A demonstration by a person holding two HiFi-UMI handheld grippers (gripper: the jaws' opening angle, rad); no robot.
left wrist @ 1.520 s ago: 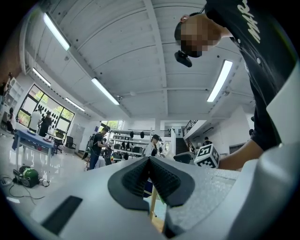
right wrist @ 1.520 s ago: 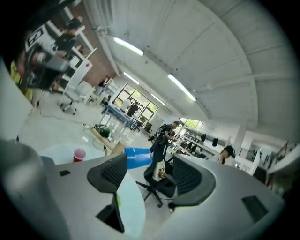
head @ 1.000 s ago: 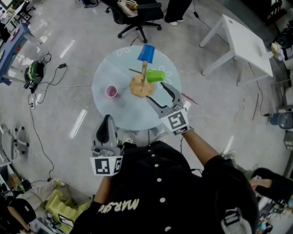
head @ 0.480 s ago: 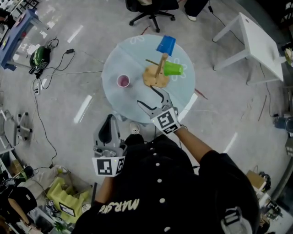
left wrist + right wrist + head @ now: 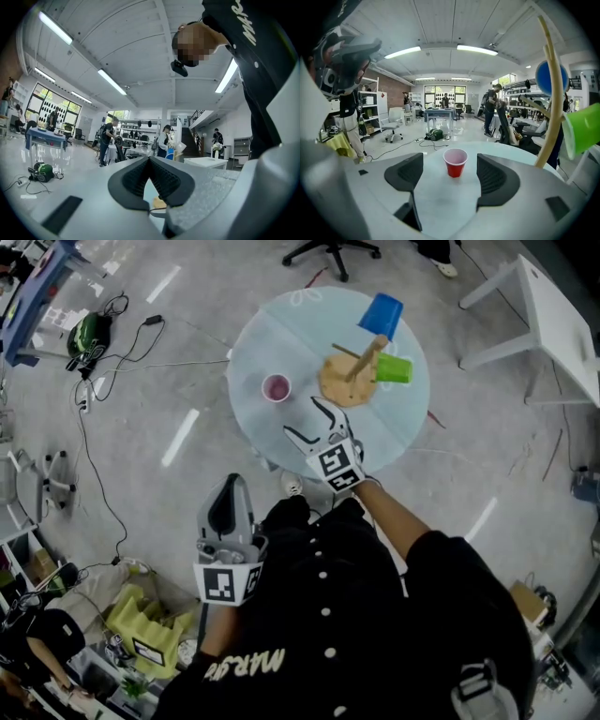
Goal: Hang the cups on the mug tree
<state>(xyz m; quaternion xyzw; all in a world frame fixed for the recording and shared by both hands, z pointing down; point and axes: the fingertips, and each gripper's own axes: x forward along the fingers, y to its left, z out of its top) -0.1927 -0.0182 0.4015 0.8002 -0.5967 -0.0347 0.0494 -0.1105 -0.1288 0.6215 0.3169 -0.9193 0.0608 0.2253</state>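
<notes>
A red cup (image 5: 277, 387) stands upright on the left half of the round pale table (image 5: 272, 334). The wooden mug tree (image 5: 354, 371) stands right of it, with a blue cup (image 5: 382, 315) and a green cup (image 5: 395, 369) hanging on its pegs. My right gripper (image 5: 303, 418) hovers over the table's near part, open and empty, its jaws just having been opening. In the right gripper view the red cup (image 5: 455, 162) sits ahead beyond the open right gripper (image 5: 450, 176). My left gripper (image 5: 229, 491) hangs off the table near my body, shut and empty; the left gripper view shows the left gripper (image 5: 149, 161) with pads together.
The mug tree stem (image 5: 553, 93) with the green cup (image 5: 583, 129) and blue cup (image 5: 551, 77) rises close on the right. A white table (image 5: 562, 324) stands at the right, an office chair (image 5: 333, 249) beyond, cables and a green bag (image 5: 91, 334) on the floor at the left.
My right gripper has pulled back from the mug tree, gone left and down toward the red cup, and its jaws have spread wider. The left gripper has sunk a little.
</notes>
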